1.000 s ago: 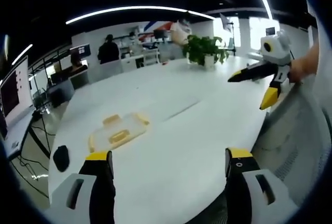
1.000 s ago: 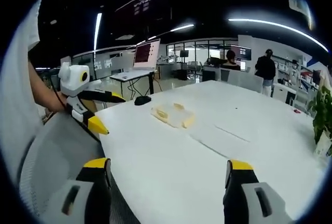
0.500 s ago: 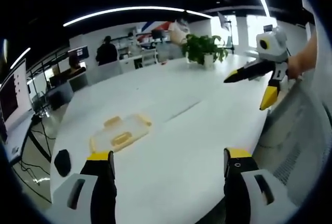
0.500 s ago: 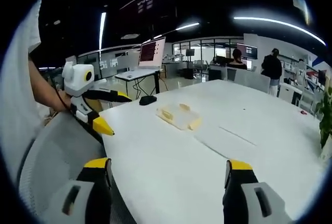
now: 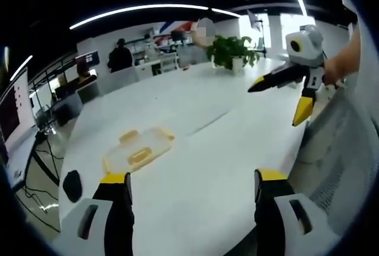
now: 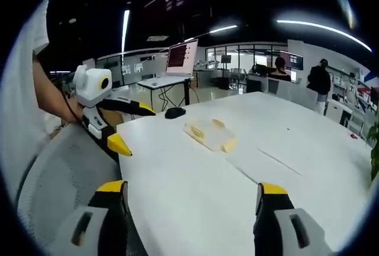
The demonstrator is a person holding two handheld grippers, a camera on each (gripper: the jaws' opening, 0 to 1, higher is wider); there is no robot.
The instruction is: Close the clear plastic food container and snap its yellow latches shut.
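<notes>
A white table (image 5: 195, 149) is occupying the foreground of both views, with the container (image 5: 138, 151) lying flat on it, yellow latches (image 5: 126, 137) showing at its edges, well apart from both grippers. The left gripper (image 5: 188, 186) and right gripper (image 6: 188, 192) are hovering above the near table edge, each released with jaws wide apart and grasping nothing. A black mouse (image 6: 174, 112) is sitting beyond the container.

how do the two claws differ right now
The left claw shows in the right gripper view at the table's near corner, closer to the clear plastic food container with yellow latches. The right claw shows in the left gripper view near the green potted plant, farther from that container. Both are black with yellow tips, spread open, empty, held above the white table.
</notes>
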